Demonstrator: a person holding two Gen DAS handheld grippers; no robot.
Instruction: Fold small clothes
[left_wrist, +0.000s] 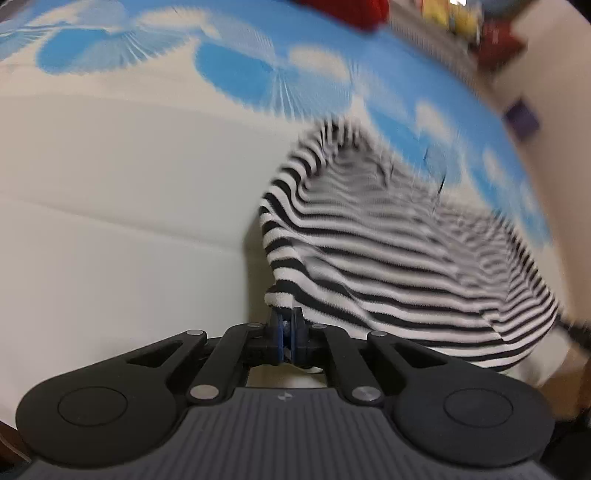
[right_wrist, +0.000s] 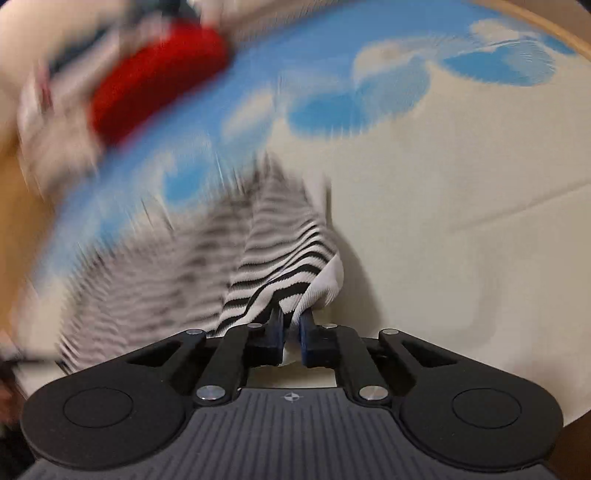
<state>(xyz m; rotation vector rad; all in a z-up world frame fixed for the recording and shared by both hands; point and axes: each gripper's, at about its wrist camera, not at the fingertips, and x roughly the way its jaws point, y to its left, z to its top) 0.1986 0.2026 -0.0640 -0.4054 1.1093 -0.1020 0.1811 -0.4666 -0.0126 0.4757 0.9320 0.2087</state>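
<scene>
Nearest the cameras, the left gripper (left_wrist: 287, 320) has its jaws clenched on an edge of the striped garment (left_wrist: 388, 258), and the right gripper (right_wrist: 291, 320) pinches another edge. The garment hangs bunched between them over the blue-and-white sheet (left_wrist: 110, 184), no fold visible: folding looks barely begun. Beyond, blurred, lies a red item (right_wrist: 155, 81).

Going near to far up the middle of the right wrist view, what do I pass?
right gripper clamped on the cloth → striped garment → blue-and-white patterned sheet → red item, blurred, far left.
</scene>
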